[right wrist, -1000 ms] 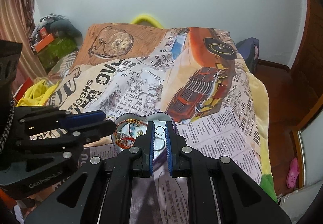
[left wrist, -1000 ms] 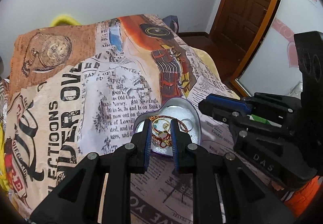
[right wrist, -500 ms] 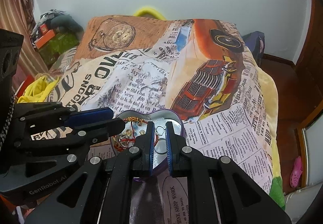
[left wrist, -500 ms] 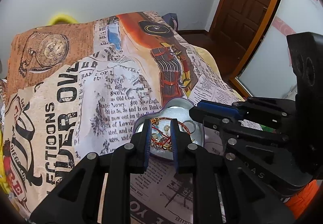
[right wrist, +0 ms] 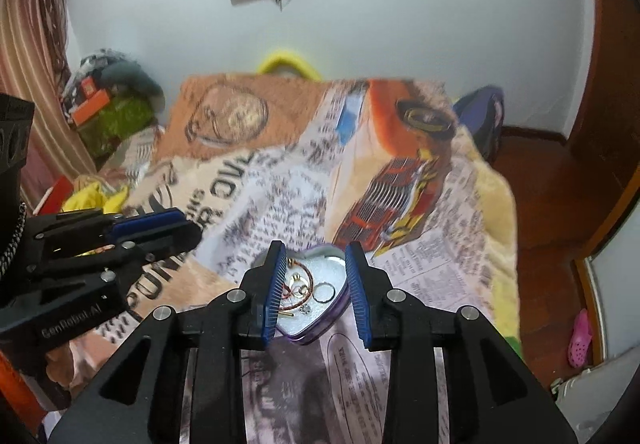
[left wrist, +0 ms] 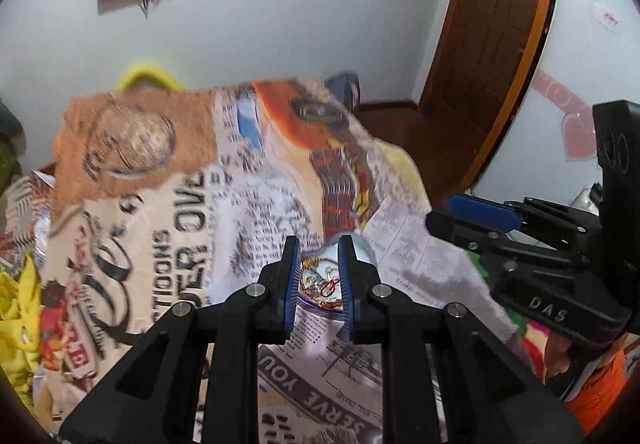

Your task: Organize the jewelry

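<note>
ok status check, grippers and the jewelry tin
Left gripper open, empty. Right gripper open, empty, framing heart tin. Jewelry tangled inside tin on blanket. Nothing in the way.

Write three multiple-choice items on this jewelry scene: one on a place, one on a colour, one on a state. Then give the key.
1. Where does the heart-shaped tin sit?
A. on the printed blanket
B. on the wooden floor
C. on a shelf

2. What colour are the pads of the right gripper?
A. red
B. blue
C. white

3. How does the right gripper stand?
A. shut on a ring
B. shut on the tin's rim
C. open, holding nothing

Key: 1 A, the tin rests on the newspaper-print cloth. 2 B, both pads show blue ribbed faces. 3 C, its jaws stand apart with the tin and the jewelry visible between them, nothing gripped.
</note>
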`<act>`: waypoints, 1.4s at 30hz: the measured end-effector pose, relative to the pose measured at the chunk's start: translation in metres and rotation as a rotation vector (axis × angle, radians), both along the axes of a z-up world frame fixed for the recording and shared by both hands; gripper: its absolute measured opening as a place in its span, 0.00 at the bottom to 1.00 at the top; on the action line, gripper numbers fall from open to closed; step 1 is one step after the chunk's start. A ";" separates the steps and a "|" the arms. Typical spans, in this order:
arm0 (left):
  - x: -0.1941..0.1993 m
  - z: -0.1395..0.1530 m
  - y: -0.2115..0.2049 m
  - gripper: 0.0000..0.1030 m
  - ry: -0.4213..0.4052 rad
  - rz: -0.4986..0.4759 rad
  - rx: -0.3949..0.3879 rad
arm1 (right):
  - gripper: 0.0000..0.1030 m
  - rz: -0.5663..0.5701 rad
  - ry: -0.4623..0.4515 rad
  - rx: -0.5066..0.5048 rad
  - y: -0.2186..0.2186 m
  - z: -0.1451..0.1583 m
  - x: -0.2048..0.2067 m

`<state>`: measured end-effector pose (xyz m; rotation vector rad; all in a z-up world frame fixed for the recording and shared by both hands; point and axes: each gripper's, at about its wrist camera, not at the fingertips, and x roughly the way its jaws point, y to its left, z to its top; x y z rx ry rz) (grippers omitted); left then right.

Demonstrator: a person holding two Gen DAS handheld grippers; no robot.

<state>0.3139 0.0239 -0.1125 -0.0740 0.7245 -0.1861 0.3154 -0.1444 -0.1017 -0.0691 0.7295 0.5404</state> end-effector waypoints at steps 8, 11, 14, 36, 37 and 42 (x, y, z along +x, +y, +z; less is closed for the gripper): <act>-0.095 0.078 -0.011 0.23 -0.243 0.046 0.050 | 0.27 -0.060 -0.237 0.075 -0.024 0.079 -0.081; -0.134 0.103 -0.015 0.32 -0.353 0.069 0.053 | 0.27 -0.083 -0.358 0.105 -0.033 0.107 -0.124; -0.170 0.122 -0.016 0.39 -0.443 0.094 0.047 | 0.27 -0.111 -0.479 0.133 -0.039 0.129 -0.168; -0.271 0.130 -0.023 0.98 -0.625 0.232 0.103 | 1.00 -0.294 -0.670 0.136 -0.039 0.139 -0.250; -0.271 0.129 -0.023 0.98 -0.623 0.232 0.104 | 1.00 -0.288 -0.666 0.136 -0.038 0.139 -0.250; -0.278 0.126 -0.025 0.99 -0.619 0.235 0.105 | 1.00 -0.283 -0.669 0.119 -0.043 0.133 -0.262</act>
